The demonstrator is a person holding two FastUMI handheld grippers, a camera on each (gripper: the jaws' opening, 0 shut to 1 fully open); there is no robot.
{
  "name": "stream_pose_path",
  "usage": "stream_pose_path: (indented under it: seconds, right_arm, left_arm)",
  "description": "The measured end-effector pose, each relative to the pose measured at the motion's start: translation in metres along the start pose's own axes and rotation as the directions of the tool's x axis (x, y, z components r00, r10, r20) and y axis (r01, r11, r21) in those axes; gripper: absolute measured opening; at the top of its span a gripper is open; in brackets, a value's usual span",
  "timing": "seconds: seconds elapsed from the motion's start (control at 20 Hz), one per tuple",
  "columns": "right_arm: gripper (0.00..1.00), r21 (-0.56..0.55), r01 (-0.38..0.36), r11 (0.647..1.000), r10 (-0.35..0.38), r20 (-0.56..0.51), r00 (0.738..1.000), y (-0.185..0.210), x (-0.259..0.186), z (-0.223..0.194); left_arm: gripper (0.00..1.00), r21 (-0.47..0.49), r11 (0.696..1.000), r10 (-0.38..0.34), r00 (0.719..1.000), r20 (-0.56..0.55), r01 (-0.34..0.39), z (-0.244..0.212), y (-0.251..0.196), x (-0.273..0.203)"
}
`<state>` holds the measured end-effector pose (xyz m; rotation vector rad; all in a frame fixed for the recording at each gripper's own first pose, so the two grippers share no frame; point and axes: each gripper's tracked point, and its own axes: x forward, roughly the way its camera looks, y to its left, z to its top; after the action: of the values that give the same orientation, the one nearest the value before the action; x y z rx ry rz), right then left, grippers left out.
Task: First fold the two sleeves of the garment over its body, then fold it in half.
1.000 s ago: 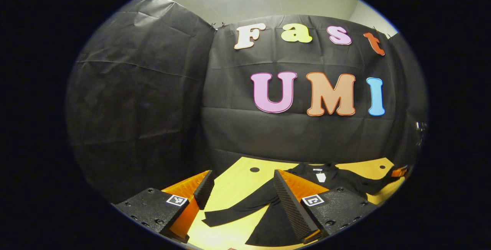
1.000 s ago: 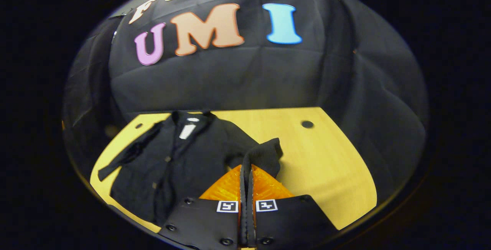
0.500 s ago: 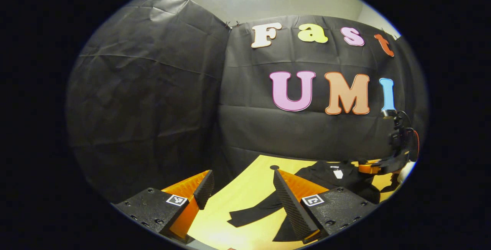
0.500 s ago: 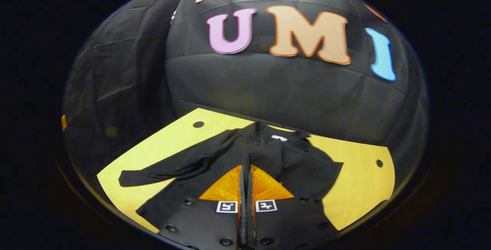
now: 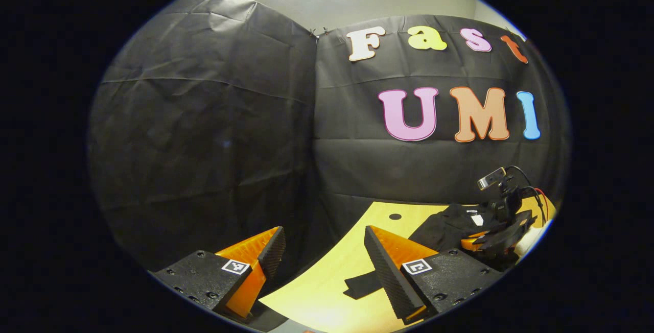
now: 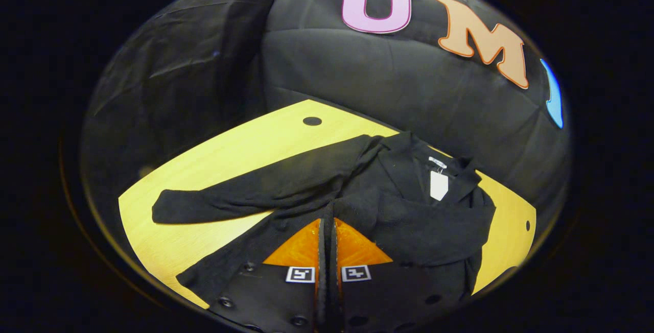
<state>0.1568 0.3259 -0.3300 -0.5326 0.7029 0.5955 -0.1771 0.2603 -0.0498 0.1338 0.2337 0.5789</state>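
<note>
Over the table (image 6: pixel 214 154), the right hand-held gripper (image 6: pixel 327 220) pinches one sleeve (image 6: pixel 409 226) across the garment (image 6: pixel 398 180) and should lay it flat, while the left hand-held gripper (image 5: pixel 322 246) waits spread.

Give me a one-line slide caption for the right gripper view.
Right gripper, fingers closed on a sleeve laid across the black garment; other sleeve still spread on the yellow table.
</note>
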Motion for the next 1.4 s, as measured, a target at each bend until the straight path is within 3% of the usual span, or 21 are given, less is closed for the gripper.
stream_pose_path:
  seconds: [0.1, 0.15, 0.25, 0.6, 1.0, 1.2, 1.4]
  right_arm:
    - [0.12, 0.032, -0.141, 0.990, 0.140, 0.015, 0.990, 0.026, -0.004, 0.002]
    - [0.41, 0.051, -0.210, 0.976, 0.209, 0.030, 0.977, 0.041, -0.007, 0.006]
    - [0.99, 0.040, -0.249, 0.968, 0.248, 0.038, 0.968, 0.049, -0.016, 0.005]
    - [0.98, -0.006, -0.195, 0.981, 0.194, 0.110, 0.975, 0.020, -0.054, 0.013]
    - [0.98, 0.141, -0.058, 0.988, 0.012, 0.306, 0.952, -0.060, -0.167, 0.022]
    - [0.95, 0.224, 0.038, 0.974, -0.111, 0.323, 0.940, -0.101, -0.214, 0.003]
    - [1.00, 0.315, 0.069, 0.946, -0.184, 0.353, 0.917, -0.111, -0.252, -0.008]
  left_arm:
    - [0.92, -0.007, 1.000, 0.005, 1.000, -0.004, -0.005, -0.003, 0.003, -0.003]
    - [0.91, -0.014, 1.000, 0.005, 1.000, -0.008, -0.005, -0.006, 0.002, -0.005]
    - [0.91, -0.028, 1.000, 0.002, 1.000, -0.016, -0.002, -0.011, -0.001, -0.006]
    - [0.92, -0.091, 0.995, -0.050, 0.998, -0.038, 0.047, -0.025, -0.030, 0.007]
    - [0.93, -0.173, 0.973, -0.169, 0.981, -0.096, 0.151, -0.072, -0.100, 0.054]
    - [0.91, -0.234, 0.965, -0.167, 0.964, -0.207, 0.117, -0.128, -0.123, 0.084]
    - [0.94, -0.269, 0.963, -0.125, 0.923, -0.364, 0.024, -0.197, -0.132, 0.097]
